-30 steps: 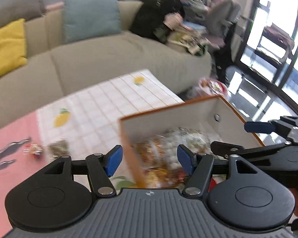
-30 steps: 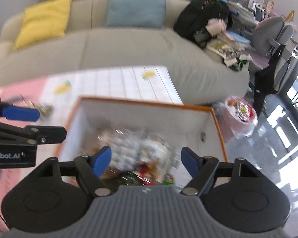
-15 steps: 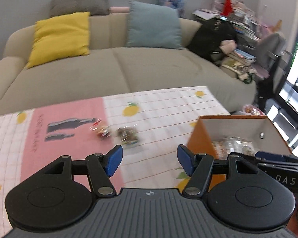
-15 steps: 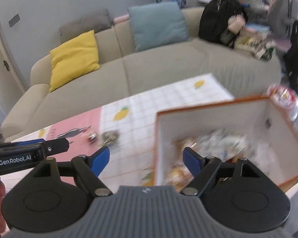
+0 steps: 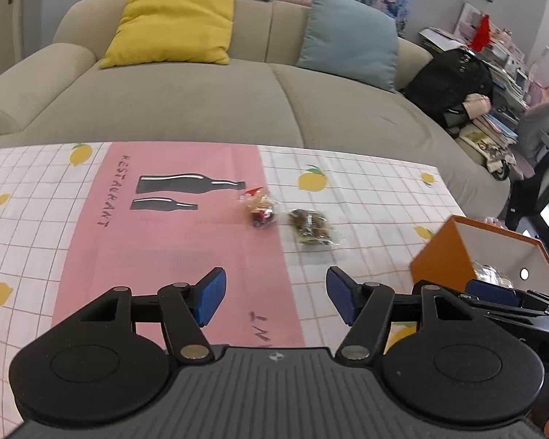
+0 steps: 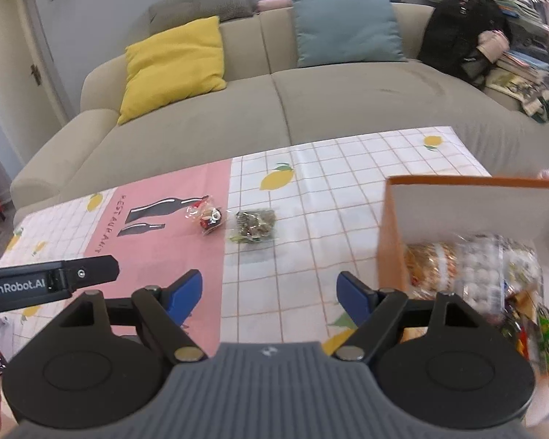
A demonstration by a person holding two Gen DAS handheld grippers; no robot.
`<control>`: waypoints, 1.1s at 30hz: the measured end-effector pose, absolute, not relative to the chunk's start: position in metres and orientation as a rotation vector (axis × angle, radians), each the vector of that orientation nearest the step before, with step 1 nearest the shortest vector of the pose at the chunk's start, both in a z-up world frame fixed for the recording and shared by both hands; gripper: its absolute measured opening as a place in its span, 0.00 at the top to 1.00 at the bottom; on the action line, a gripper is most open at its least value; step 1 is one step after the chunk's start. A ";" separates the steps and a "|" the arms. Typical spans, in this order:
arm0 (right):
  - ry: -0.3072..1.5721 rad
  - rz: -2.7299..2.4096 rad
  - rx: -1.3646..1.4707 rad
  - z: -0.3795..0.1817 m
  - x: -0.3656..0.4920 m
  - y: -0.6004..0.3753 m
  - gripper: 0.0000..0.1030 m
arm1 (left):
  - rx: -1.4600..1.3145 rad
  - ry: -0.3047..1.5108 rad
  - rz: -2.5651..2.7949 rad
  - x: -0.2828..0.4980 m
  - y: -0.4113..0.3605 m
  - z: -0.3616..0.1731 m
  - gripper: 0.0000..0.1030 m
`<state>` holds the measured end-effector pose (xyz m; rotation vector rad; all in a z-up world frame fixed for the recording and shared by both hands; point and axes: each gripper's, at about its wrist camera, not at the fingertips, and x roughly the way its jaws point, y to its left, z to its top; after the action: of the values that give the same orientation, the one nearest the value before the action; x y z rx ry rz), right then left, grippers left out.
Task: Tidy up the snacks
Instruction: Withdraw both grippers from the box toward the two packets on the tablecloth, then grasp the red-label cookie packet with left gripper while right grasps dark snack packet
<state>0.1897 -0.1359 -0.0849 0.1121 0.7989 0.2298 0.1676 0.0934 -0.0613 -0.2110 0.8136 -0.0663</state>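
Two small snack packets lie on the tablecloth: a clear one with red and tan pieces (image 5: pixel 258 207) (image 6: pixel 207 216) on the pink panel, and a greenish-brown one (image 5: pixel 313 226) (image 6: pixel 254 225) just right of it. An orange box (image 5: pixel 443 256) (image 6: pixel 391 226) with white inside walls stands at the table's right end, with several snack bags (image 6: pixel 472 270) in it. My left gripper (image 5: pixel 274 298) is open and empty, hovering in front of the packets. My right gripper (image 6: pixel 271 294) is open and empty too, left of the box; its fingers (image 5: pixel 490 287) show in the left wrist view.
The table wears a white checked cloth with lemons and a pink panel (image 5: pixel 172 226). Behind it runs a beige sofa (image 5: pixel 216 109) with a yellow cushion (image 5: pixel 172 23) and a teal cushion (image 5: pixel 347 36). A black backpack (image 5: pixel 454 80) and piled papers sit at the right.
Both grippers have swung left away from over the box, so the two packets on the cloth now lie ahead of them. The box has slid to the right of both views.
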 end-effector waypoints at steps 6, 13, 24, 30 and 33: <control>0.810 0.237 0.053 -0.100 0.220 -0.113 0.24 | -0.255 0.813 -0.050 0.189 0.116 -0.082 0.28; 0.822 0.225 0.020 -0.121 0.262 -0.098 0.28 | -0.242 0.814 -0.070 0.226 0.120 -0.102 0.28; 0.855 0.249 -0.012 -0.152 0.325 -0.068 0.35 | -0.275 0.829 -0.122 0.293 0.114 -0.128 0.28; 0.883 0.234 -0.034 -0.170 0.347 -0.057 0.35 | -0.327 0.867 -0.086 0.320 0.116 -0.149 0.28; 0.894 0.238 -0.045 -0.176 0.352 -0.052 0.35 | -0.343 0.884 -0.063 0.329 0.116 -0.160 0.28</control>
<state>0.3522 -0.0525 -0.1764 -0.0453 0.8940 0.2378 0.3289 0.1162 -0.1601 -0.3429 0.8841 -0.0633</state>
